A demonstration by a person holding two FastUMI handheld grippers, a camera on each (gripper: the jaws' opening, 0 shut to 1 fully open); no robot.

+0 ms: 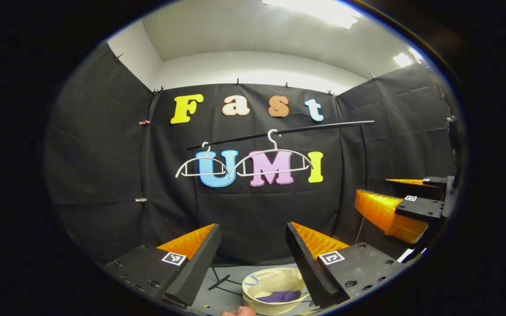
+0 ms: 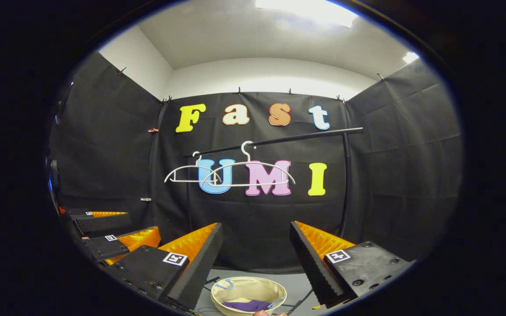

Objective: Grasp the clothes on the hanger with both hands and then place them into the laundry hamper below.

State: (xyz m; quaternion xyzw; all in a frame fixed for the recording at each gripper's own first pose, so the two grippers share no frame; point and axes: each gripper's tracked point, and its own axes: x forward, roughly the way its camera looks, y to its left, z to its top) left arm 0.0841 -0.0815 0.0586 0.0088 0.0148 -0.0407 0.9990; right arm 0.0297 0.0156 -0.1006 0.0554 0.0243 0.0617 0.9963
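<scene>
Two bare white hangers [image 1: 270,163] hang side by side on the dark rail [image 1: 288,131] against the booth's back wall; no garment remains on either. Below the rail, on the grey floor [image 1: 226,298], stands the round cream laundry hamper [image 1: 274,292], and a purple garment [image 1: 281,296] lies inside it, bunched low against the hamper's near side. The right gripper view shows the same arrangement: hangers [image 2: 231,175] above, hamper [image 2: 248,295] beneath, garment [image 2: 246,305] within.

The left gripper [image 1: 253,254] is raised above the hamper with its fingers spread wide and nothing between them. The right gripper [image 2: 257,256] is likewise held apart and empty, level with its partner; it appears at the right margin of the left gripper view [image 1: 400,204], and the left gripper at the left margin of the right gripper view [image 2: 112,239].

Judged from this layout, the task appears essentially complete. What remains is to confirm that the cloth sits wholly inside the hamper's rim, no edge draped over it, and to keep both grippers high and clear of the rail and hangers.
</scene>
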